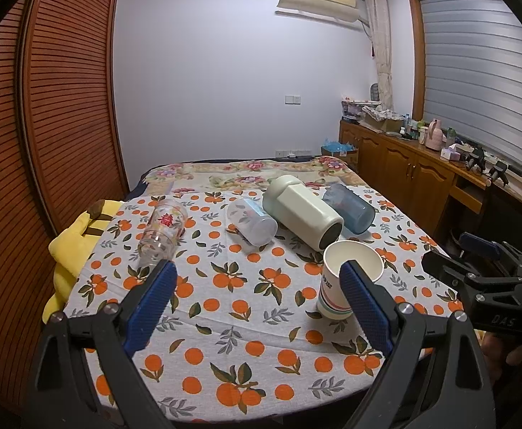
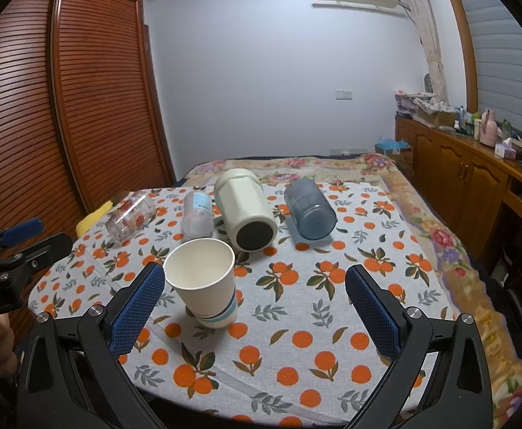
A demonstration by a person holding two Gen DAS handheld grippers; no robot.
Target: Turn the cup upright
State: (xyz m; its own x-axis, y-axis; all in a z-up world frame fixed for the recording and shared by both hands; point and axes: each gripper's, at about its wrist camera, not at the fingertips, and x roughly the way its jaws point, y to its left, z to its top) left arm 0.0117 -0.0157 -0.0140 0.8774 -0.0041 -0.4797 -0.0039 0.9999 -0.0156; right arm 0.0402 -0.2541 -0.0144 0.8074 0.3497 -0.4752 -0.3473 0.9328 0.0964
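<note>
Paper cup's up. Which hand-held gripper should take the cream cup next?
Right, probably. The cream cup lies on its side almost centred ahead of the open right hand-held gripper. From the left hand-held gripper, also open, it sits off right behind the upright paper cup.
</note>
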